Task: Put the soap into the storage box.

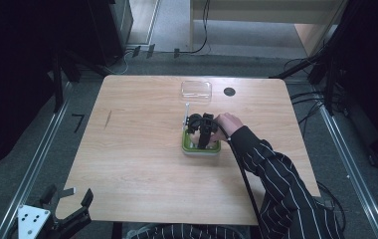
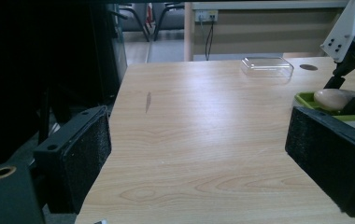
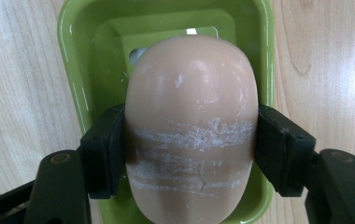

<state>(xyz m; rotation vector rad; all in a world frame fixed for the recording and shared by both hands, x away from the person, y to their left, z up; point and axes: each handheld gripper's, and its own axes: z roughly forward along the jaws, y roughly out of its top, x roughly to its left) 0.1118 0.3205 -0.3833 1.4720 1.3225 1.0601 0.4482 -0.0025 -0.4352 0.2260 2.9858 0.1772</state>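
Note:
A beige oval soap bar (image 3: 192, 93) streaked with white lies in a green dish (image 3: 73, 70). My right gripper (image 3: 192, 149) points straight down, shut on the bar, with a black pad pressed against each long side. In the high view this gripper (image 1: 201, 139) stands over the dish (image 1: 216, 149) at the table's middle, held by a hand (image 1: 229, 123). My left gripper (image 1: 65, 203) sits off the table's near left corner, open and holding nothing. Its own view shows its wide-apart pads (image 2: 87, 154), with the soap (image 2: 334, 98) and dish (image 2: 306, 99) at far right.
A clear plastic lid (image 1: 196, 89) lies at the table's far side, beside a round black hole (image 1: 230, 91); the lid (image 2: 266, 66) also appears in the left gripper view. A striped sleeve (image 1: 276, 184) and black cable cross the near right. Metal rails run along both sides of the table.

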